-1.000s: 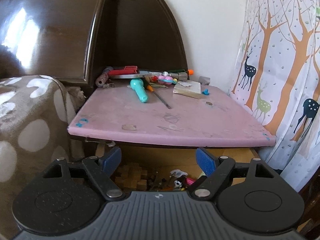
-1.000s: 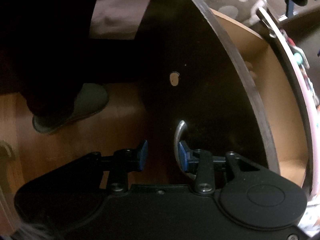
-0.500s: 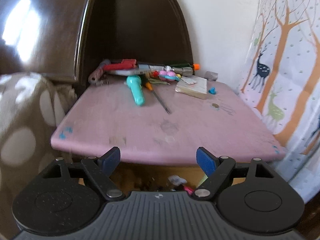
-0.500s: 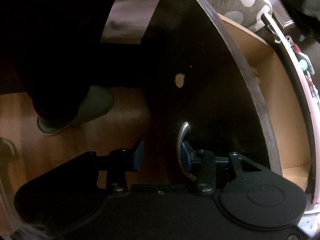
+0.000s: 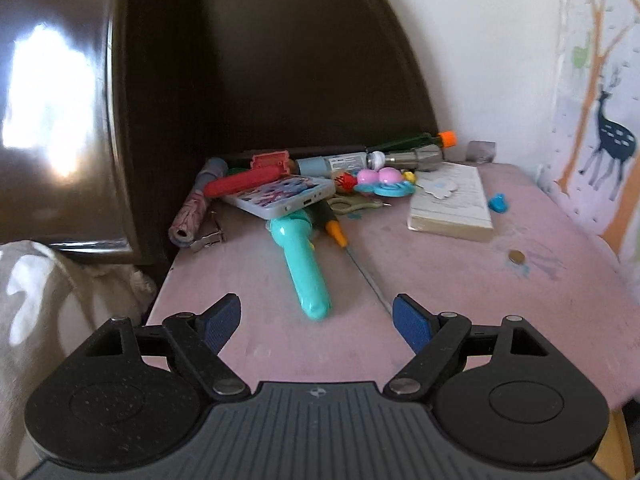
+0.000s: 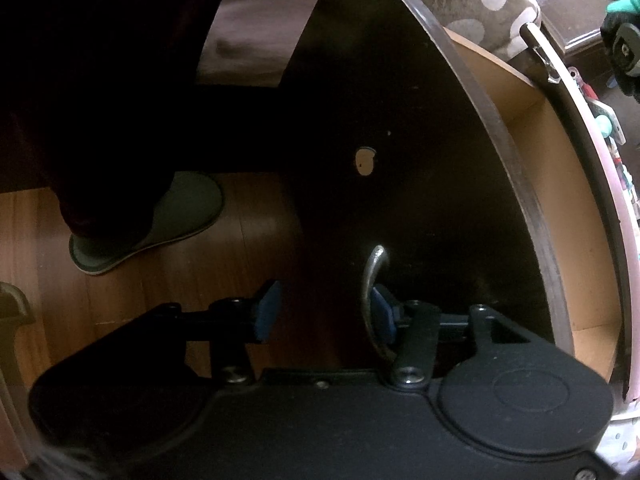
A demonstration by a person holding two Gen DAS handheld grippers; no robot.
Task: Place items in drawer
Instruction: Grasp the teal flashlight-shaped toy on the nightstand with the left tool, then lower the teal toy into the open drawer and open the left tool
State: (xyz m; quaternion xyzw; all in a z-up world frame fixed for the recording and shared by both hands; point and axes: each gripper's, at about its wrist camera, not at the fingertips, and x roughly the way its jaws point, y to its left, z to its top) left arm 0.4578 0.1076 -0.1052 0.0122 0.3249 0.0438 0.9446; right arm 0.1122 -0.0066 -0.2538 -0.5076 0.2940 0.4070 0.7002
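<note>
A teal toy handle (image 5: pixel 304 268) lies on the pink tabletop (image 5: pixel 460 292), its near end just ahead of my open left gripper (image 5: pixel 316 308), which holds nothing. Beside it lie an orange-handled screwdriver (image 5: pixel 338 234), a phone in a patterned case (image 5: pixel 280 196) and a pale notepad (image 5: pixel 452 200). In the right wrist view my right gripper (image 6: pixel 325 292) hangs at the dark drawer front (image 6: pixel 400 160). Its jaws are opening, and the metal handle (image 6: pixel 370 276) stands between them, close to the right pad, with no squeeze. The drawer's wooden inside (image 6: pixel 560 200) shows at the right.
More clutter lines the back of the tabletop: a red toy (image 5: pixel 248 178), a silver torch (image 5: pixel 412 156), a pink-and-blue rattle (image 5: pixel 380 184), a coin (image 5: pixel 516 257). A spotted blanket (image 5: pixel 48 300) lies to the left, a deer curtain (image 5: pixel 600 120) to the right. A person's slippered foot (image 6: pixel 152 224) stands on the wooden floor.
My left gripper has moved forward over the pink tabletop, so the drawer's contents dropped out of view and the toys loom larger. My right gripper's jaws have widened around the handle.
</note>
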